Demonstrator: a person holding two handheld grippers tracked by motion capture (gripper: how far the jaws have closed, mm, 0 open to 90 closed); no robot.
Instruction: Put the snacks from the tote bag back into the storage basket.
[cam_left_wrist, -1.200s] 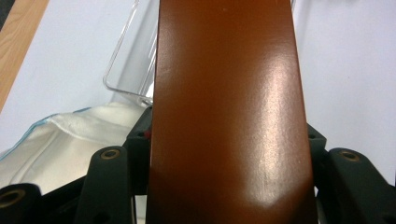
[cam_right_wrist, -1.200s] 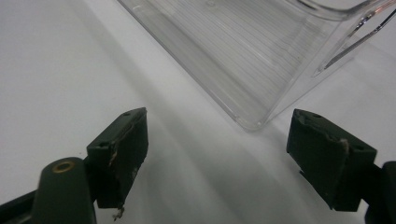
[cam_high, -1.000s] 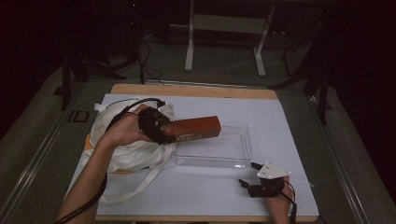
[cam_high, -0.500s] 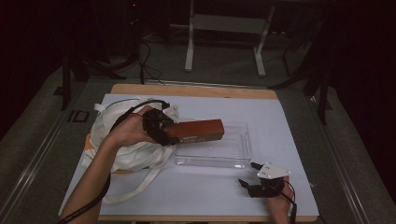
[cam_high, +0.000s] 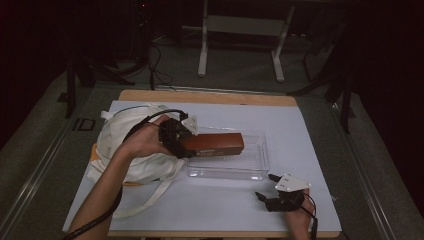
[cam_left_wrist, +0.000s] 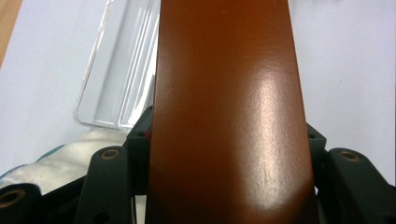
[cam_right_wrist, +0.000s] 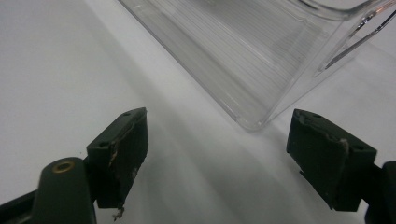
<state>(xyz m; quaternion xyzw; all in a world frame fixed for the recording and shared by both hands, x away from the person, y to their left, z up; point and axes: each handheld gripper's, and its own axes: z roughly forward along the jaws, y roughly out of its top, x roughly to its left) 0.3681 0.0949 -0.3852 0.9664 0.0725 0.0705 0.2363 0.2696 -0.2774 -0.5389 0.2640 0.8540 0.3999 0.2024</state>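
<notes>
A long brown box (cam_high: 215, 143) hangs level over the left half of a clear plastic tray (cam_high: 257, 165). My left gripper (cam_high: 186, 142) is shut on the box's left end. In the left gripper view the brown box (cam_left_wrist: 229, 107) runs up between the jaws, with the clear tray (cam_left_wrist: 116, 79) behind it at the left. My right gripper (cam_high: 265, 187) rests on the white sheet near the tray's front right corner, open and empty. In the right gripper view the right gripper (cam_right_wrist: 217, 154) has its jaws wide apart, facing a corner of the tray (cam_right_wrist: 252, 70).
A white cloth bag (cam_high: 125, 150) with loose straps lies left of the tray, under my left forearm. A white sheet (cam_high: 210, 205) covers the wooden table (cam_high: 210, 96). Stand legs (cam_high: 202, 45) and cables stand on the floor beyond the far edge.
The left gripper has carried the brown box a little to the right, further over the tray. The right gripper has stayed where it was.
</notes>
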